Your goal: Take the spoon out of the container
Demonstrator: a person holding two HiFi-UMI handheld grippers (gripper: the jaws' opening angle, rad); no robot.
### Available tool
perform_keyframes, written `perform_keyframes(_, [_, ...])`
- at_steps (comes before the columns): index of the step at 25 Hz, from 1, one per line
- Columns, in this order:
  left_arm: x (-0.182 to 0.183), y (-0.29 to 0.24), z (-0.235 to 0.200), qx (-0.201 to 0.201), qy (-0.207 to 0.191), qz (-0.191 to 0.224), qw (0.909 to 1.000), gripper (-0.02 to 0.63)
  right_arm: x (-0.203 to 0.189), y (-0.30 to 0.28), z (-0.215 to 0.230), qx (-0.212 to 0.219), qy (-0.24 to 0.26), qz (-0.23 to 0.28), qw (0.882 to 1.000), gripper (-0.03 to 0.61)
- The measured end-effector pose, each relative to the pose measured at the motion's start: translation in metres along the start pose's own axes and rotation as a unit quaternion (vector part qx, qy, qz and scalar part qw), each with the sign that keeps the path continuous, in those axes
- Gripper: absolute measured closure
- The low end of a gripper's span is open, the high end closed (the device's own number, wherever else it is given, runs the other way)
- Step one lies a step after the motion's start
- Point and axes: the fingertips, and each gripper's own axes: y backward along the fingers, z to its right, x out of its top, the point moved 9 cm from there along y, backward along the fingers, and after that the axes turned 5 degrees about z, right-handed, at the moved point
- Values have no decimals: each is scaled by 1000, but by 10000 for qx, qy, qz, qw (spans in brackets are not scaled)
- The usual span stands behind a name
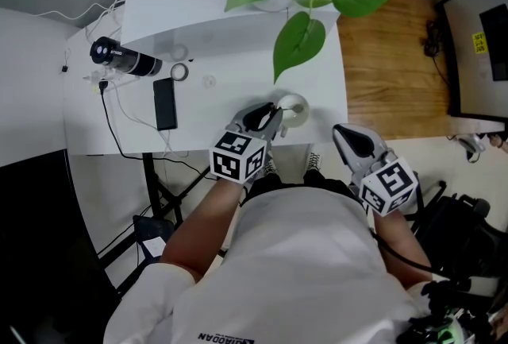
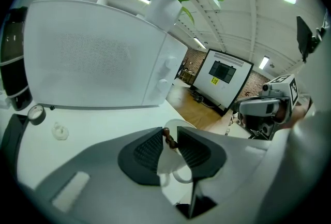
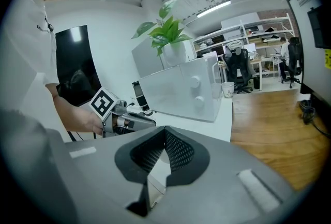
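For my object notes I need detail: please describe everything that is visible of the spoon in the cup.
Of the spoon, only the top end shows: a thin, dark brown handle, seemingly wood, with a knobby tip. It stands nearly upright in the white cup; its bowl is hidden inside. The left tool has a pad on either side of the handle, and both seem to touch it.

The person wears a white short-sleeved shirt (image 1: 295, 255). The grey left gripper (image 1: 268, 117) and grey right gripper (image 1: 352, 141) have black ribbed pads (image 2: 147, 150) and black-and-white square-marker cubes (image 1: 237, 157).
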Motion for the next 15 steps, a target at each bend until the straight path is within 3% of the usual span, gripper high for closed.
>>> perform_keyframes(15, [1, 4, 12, -75, -343, 25, 9994, 535, -1, 6, -5, -32, 20, 64, 10000, 571])
